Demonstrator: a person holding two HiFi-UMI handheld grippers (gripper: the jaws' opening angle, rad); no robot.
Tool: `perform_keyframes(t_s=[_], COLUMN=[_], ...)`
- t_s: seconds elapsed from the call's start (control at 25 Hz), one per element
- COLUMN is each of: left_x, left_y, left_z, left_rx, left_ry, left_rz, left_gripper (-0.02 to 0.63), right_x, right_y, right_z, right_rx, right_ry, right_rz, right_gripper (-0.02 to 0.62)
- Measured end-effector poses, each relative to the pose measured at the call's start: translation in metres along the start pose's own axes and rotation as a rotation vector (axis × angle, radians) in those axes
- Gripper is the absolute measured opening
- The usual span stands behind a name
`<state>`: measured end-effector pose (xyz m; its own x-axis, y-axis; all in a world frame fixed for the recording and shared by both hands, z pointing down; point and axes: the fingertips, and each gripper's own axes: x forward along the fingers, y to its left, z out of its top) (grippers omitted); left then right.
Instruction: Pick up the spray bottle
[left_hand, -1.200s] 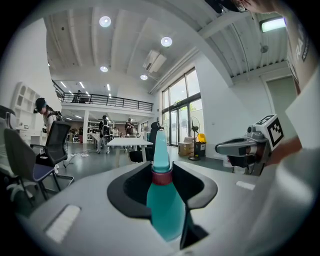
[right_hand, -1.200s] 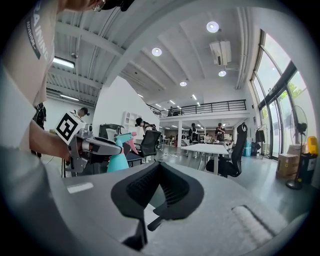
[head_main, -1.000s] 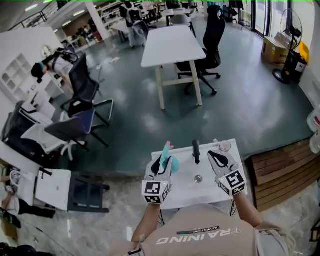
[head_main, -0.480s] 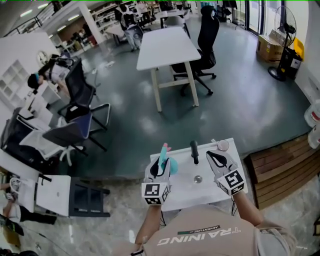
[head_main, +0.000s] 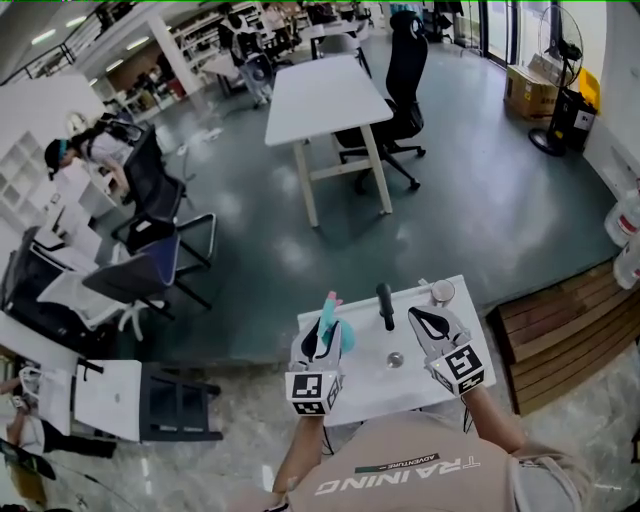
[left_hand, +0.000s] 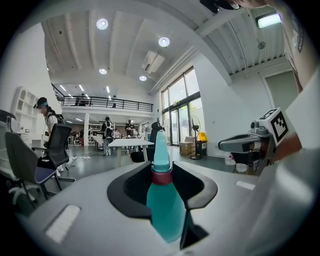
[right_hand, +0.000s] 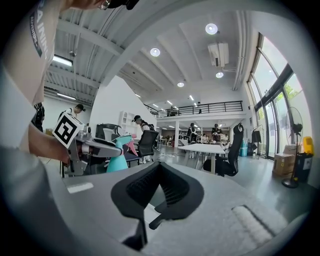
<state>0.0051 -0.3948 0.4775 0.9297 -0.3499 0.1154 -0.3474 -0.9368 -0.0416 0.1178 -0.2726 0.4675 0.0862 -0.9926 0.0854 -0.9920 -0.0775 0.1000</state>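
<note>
My left gripper (head_main: 322, 332) is shut on the teal spray bottle (head_main: 329, 314), which has a pink trigger and stands upright over the left edge of the small white table (head_main: 365, 380). In the left gripper view the bottle's (left_hand: 163, 205) body fills the gap between the black pads, red collar and nozzle pointing up. My right gripper (head_main: 428, 320) hovers over the table's right side with its tips together and nothing held. The right gripper view shows the same closed gripper (right_hand: 159, 175), with the bottle (right_hand: 118, 156) off to the left.
On the table lie a black handle-like object (head_main: 386, 305), a small round cup (head_main: 441, 292) at the far right corner and a small metal piece (head_main: 395, 358). Office chairs (head_main: 150, 270) stand to the left, a white desk (head_main: 320, 100) lies ahead, and wooden pallets (head_main: 560, 340) sit on the right.
The head view has drifted a little. Both grippers and the bottle keep their places.
</note>
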Motion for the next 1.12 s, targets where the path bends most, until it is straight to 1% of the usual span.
perform_keyframes(t_s=[0.2,0.44,0.76,1.12], left_x=[0.001,0.003,0.006,0.009], left_y=[0.001,0.006,0.007,0.009], left_z=[0.0,0.002,-0.007,-0.005], left_rx=[0.0,0.005,-0.008,-0.011], left_ry=[0.006,0.005,0.011,0.004], left_rz=[0.001,0.004,0.007,-0.011], left_gripper=[0.147,0.147,0.147,0.147], right_x=[0.002,0.007,0.011,0.014], right_y=[-0.005,-0.01,-0.01,-0.009], right_z=[0.003,0.002,-0.001,-0.002], right_rx=[0.001,0.041,0.032,0.037], right_ry=[-0.016,-0.028,-0.026,-0.023], right_rz=[-0.009,-0.01,0.001,-0.008], right_gripper=[0.003,0.003,0.003,0.003])
